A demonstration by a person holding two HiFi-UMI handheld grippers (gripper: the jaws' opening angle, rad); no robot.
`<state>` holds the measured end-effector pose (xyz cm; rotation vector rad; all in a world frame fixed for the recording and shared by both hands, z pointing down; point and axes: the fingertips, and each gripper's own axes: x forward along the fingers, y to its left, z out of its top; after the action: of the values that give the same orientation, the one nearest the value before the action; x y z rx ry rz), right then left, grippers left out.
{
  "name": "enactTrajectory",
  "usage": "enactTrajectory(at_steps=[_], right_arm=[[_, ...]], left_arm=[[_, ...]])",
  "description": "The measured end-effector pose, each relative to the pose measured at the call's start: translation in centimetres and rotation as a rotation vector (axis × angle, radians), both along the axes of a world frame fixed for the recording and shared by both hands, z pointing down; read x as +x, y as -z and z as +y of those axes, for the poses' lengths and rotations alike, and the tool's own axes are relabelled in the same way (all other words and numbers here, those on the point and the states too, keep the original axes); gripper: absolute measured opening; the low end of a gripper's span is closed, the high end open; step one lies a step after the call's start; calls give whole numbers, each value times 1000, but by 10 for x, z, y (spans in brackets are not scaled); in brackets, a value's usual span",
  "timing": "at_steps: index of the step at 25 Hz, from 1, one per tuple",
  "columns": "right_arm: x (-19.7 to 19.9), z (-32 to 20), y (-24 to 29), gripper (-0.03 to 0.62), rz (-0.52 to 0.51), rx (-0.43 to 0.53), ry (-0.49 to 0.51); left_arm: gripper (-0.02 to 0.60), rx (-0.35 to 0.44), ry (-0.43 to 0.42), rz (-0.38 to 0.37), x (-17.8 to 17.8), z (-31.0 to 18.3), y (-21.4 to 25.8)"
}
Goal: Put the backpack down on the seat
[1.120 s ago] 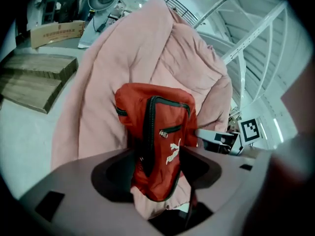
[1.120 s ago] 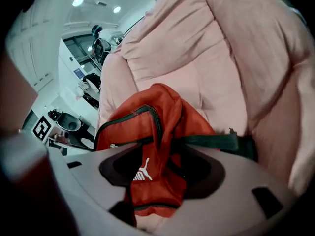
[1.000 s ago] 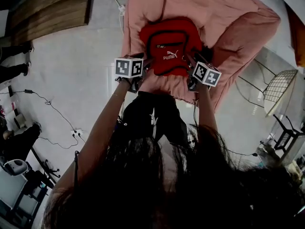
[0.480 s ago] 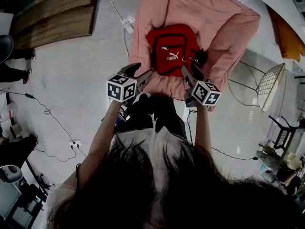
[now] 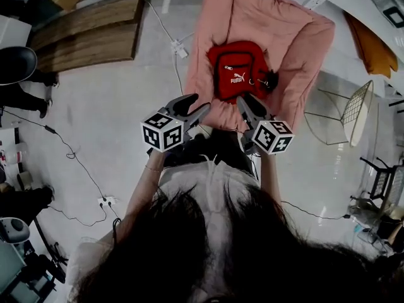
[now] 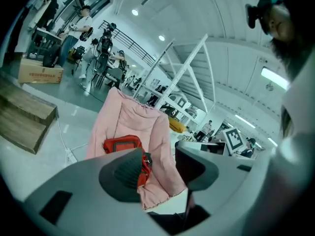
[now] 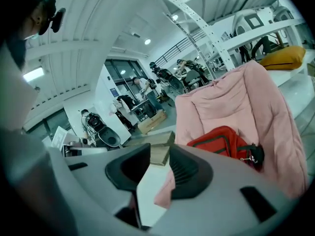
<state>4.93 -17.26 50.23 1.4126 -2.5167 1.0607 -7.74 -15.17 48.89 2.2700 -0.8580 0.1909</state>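
Grey left gripper [image 5: 200, 103], right gripper [image 5: 245, 100]; dark hair [image 5: 214, 245].

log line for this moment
red backpack on pink seat | left gripper empty, jaws just closing | right gripper empty, jaws just closing

A second ago the left claw [image 5: 193, 105] and the right claw [image 5: 249, 103] sat against the two sides of the red backpack [image 5: 237, 71] on the pink seat [image 5: 252, 17]. Both have since drawn back and up toward the person, leaving the backpack alone ahead of them. Their jaws have just been closing, the right further, with nothing between them
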Motion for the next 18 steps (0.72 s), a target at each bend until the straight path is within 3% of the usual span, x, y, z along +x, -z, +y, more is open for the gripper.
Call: enactTrajectory(at_steps=[5,11,18], right_arm=[[-19,27,33,101,18,72,13],[-30,60,50,80,40,86,25],[-40,83,51,63,73,74,93]], left_arm=[[150,38,3,-2,-9,21,14],[95,12,-16,1,-8,53,6],[94,56,2,-20,-13,72,13]])
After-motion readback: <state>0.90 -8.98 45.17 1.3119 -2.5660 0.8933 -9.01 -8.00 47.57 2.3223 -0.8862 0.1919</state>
